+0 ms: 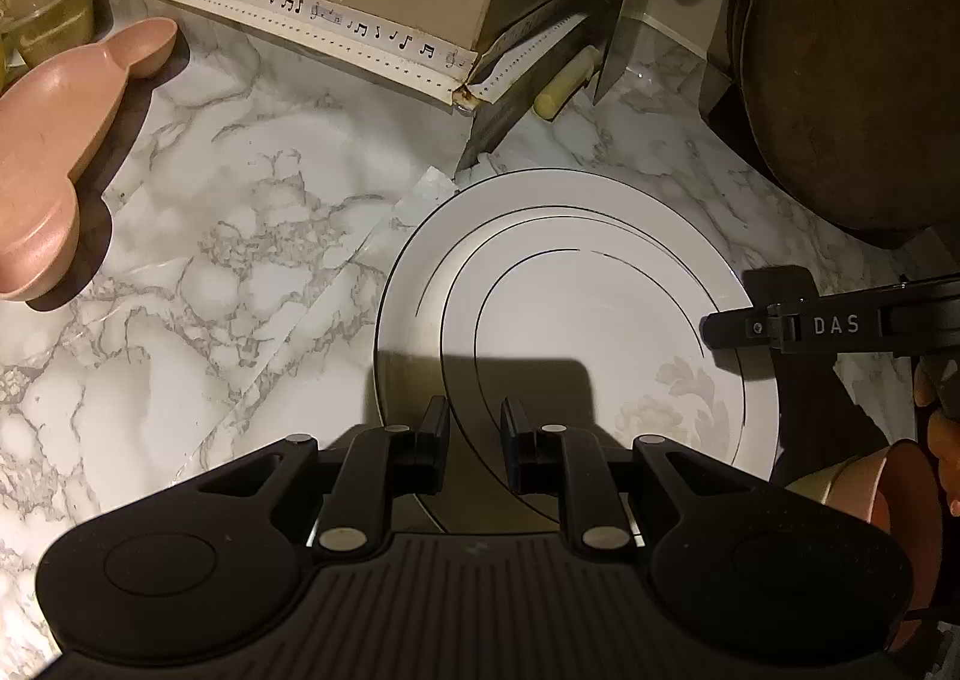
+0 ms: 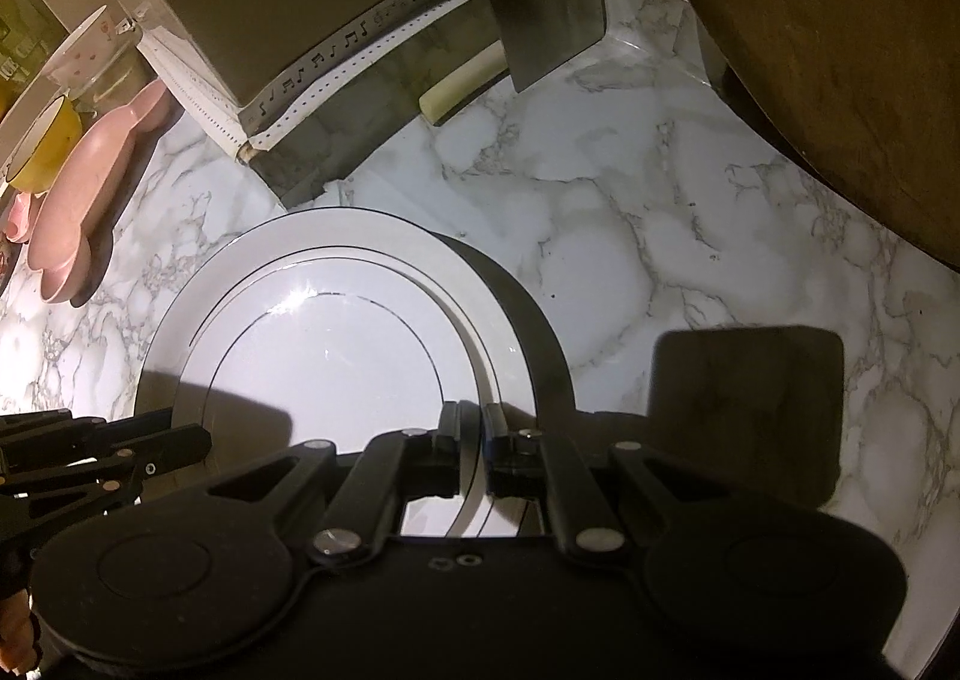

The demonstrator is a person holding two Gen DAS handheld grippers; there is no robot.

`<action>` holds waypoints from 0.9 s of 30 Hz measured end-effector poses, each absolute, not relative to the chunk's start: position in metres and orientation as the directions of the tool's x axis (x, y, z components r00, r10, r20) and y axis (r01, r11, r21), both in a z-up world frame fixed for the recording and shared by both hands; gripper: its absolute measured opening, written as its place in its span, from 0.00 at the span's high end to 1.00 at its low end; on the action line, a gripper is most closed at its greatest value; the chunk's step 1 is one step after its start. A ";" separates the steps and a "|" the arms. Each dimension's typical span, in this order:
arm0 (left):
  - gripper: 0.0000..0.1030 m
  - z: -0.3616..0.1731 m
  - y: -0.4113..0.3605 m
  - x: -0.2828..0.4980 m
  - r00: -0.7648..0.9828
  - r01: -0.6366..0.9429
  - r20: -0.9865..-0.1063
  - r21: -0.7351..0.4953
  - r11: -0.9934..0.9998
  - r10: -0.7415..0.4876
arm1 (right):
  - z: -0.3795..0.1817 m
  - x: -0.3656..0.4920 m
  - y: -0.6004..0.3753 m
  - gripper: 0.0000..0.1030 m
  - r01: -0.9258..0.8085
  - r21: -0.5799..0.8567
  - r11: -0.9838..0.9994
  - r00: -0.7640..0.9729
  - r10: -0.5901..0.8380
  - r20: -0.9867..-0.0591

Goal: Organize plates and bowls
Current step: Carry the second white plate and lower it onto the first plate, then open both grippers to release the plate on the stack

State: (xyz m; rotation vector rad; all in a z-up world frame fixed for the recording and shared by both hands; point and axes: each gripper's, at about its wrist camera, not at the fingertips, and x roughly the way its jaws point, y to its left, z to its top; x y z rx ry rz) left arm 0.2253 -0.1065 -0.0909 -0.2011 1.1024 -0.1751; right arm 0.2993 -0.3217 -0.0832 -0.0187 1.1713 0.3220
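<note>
A: What sits at the far left?

B: A pink dish [image 1: 42,152] on the marble counter [image 1: 240,236], with a yellow bowl [image 2: 45,149] behind it.

A: And the white plate [image 1: 576,308]?

B: Flat on the counter, right of the pink dish and well apart from it, near a round wooden board [image 1: 852,74].

A: The left gripper [image 1: 474,428]?

B: Over the plate's near rim, jaws parted a little, nothing between them.

A: The right gripper [image 2: 471,428]?

B: Jaws nearly together across the plate's right rim; whether they pinch it, I cannot tell.
</note>
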 end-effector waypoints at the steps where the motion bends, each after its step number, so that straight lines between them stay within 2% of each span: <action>1: 0.83 -0.090 -0.106 0.225 0.438 0.042 -0.866 -0.249 0.968 -0.241 | -0.083 0.299 -0.321 0.92 -0.257 0.148 0.955 0.348 0.234 -0.908; 10: 0.83 -0.082 -0.099 0.220 0.453 0.054 -0.857 -0.247 0.967 -0.244 | -0.074 0.295 -0.317 0.86 -0.250 0.127 0.960 0.385 0.219 -0.897; 18: 0.83 -0.063 -0.082 0.205 0.511 0.050 -0.831 -0.230 0.972 -0.223 | -0.031 0.281 -0.304 0.78 -0.290 0.148 0.946 0.481 0.277 -0.831; 23: 0.83 -0.047 -0.067 0.192 0.562 0.045 -0.800 -0.226 0.973 -0.212 | -0.009 0.264 -0.289 0.69 -0.328 0.155 0.932 0.524 0.316 -0.791; 27: 0.83 -0.037 -0.053 0.181 0.590 0.032 -0.783 -0.221 0.975 -0.197 | 0.002 0.246 -0.272 0.68 -0.361 0.165 0.918 0.540 0.350 -0.766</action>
